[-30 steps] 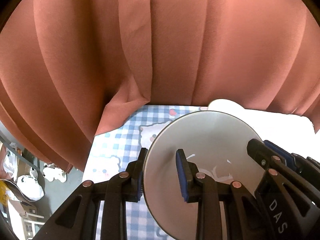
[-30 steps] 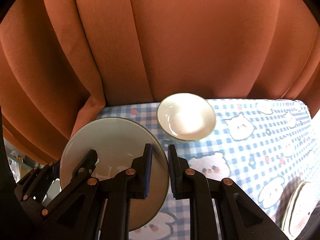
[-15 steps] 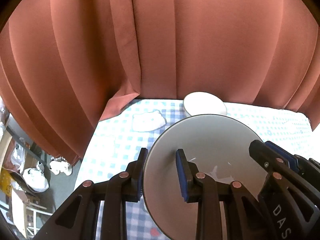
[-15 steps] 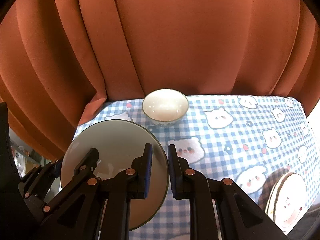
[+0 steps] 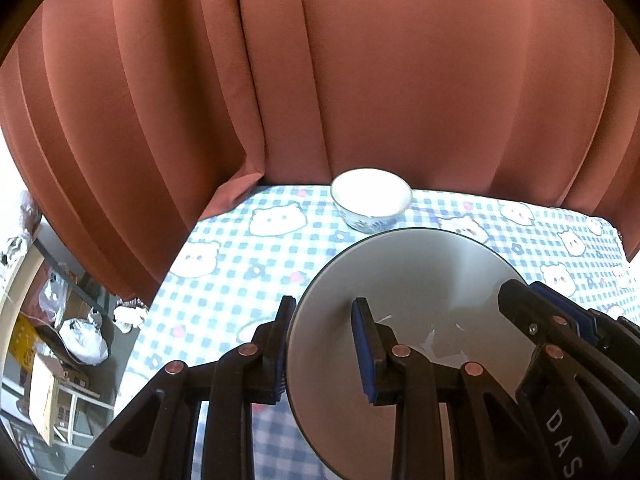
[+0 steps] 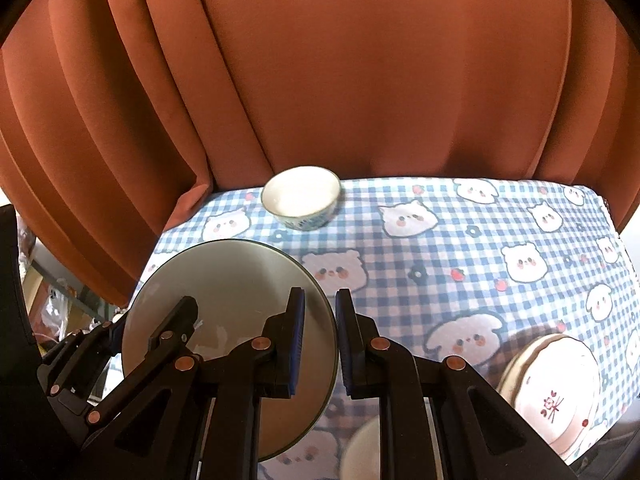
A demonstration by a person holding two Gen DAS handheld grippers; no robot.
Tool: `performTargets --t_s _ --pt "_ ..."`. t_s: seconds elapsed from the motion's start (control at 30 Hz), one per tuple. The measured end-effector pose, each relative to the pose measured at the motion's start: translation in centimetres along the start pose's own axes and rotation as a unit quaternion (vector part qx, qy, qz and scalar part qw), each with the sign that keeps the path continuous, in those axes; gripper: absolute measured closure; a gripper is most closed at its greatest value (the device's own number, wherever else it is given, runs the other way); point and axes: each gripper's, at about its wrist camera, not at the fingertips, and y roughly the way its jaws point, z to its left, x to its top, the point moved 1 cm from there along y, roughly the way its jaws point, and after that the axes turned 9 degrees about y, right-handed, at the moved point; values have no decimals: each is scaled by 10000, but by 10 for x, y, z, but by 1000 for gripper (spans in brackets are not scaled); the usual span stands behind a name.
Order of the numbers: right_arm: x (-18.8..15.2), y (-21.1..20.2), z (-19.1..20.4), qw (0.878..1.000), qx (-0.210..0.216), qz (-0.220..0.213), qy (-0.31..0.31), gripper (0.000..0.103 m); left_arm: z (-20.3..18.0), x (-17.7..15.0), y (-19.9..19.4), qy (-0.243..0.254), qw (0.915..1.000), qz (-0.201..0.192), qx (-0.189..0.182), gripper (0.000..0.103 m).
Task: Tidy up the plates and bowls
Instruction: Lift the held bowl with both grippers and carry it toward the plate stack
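Plate point(image 5: 416, 280) gripped at opposite rims, left gripper point(image 5: 322, 346) jaws closed on its left edge, right gripper point(image 6: 320, 344) jaws closed on its right edge, held above tablecloth point(image 6: 460, 248), bowl point(image 6: 300, 196) beyond plate by curtain point(image 6: 360, 80), stacked plates point(image 6: 552, 392) right of it.

White letters "DAS" stand on my right gripper point(image 5: 576, 320), seen at the left wrist view's lower right edge; nothing else reads.
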Motion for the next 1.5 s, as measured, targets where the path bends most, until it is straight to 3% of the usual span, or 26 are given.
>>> performTargets --t_s 0.5,0.9,1.5 --pt "-37 -38 -79 10000 -77 47 -12 84 -68 -40 -31 119 9996 59 -248 76" --pt "-69 -37 -130 9989 -240 290 288 84 -105 -70 -27 420 9968 357 -575 76" --pt "-96 -7 -147 9953 -372 739 495 84 -119 -92 3 612 9909 979 -695 76"
